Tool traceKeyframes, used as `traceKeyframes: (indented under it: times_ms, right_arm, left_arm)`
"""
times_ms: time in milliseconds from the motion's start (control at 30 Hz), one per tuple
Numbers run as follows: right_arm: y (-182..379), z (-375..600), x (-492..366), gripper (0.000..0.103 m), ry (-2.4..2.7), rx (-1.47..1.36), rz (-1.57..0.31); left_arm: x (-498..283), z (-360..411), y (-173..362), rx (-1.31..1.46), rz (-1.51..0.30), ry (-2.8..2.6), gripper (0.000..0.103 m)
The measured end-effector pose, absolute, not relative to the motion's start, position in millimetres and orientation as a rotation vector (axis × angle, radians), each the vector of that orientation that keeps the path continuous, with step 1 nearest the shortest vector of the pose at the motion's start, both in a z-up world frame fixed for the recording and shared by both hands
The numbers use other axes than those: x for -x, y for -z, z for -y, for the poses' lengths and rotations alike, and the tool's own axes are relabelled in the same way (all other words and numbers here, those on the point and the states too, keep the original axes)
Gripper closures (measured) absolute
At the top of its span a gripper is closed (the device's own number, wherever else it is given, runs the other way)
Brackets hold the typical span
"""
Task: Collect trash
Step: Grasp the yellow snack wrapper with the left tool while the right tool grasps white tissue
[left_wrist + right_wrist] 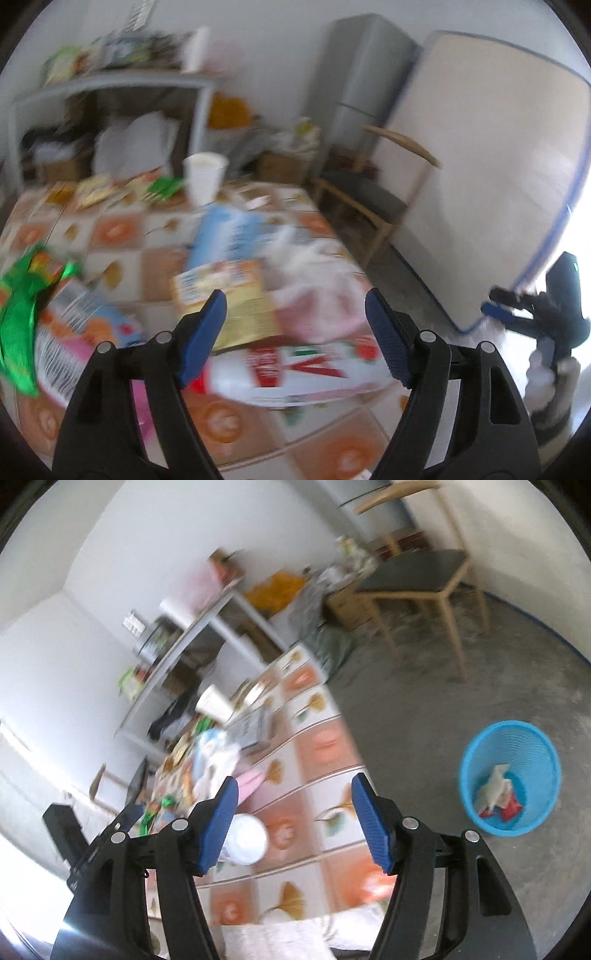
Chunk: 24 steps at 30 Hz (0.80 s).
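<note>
My left gripper is open and empty, above trash on the patterned table: a white packet with red and green print, an orange box, a crumpled pink-white plastic bag, a blue-white packet and a green wrapper. A white cup stands farther back. My right gripper is open and empty over the table's edge, also seen at the left wrist view's right side. A blue bin on the floor holds several wrappers. Both views are blurred.
A wooden chair stands beyond the table. A grey shelf with clutter, a fridge and a leaning mattress line the walls. A white round container lies on the table by my right gripper.
</note>
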State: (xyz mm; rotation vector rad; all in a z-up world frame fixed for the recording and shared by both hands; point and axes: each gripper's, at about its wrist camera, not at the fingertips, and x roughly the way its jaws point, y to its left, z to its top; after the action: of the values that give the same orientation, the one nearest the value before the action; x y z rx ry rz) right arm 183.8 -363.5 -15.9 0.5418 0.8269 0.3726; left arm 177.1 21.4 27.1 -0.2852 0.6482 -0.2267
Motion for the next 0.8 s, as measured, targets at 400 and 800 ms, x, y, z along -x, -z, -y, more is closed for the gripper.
traceKeyframes:
  times_ms: [400, 800]
  right_arm:
    - [24.2, 257.3, -245.3, 0.041, -0.424, -0.445, -0.916]
    - [27.7, 232.9, -268.5, 0.041, -0.420, -0.402, -0.936]
  left_arm:
    - [-254.8, -26.2, 10.5, 0.252, -0.778, 0.075, 0.030]
    - [-277.7, -42.6, 42.2, 0.341, -0.873, 0.086, 0.070]
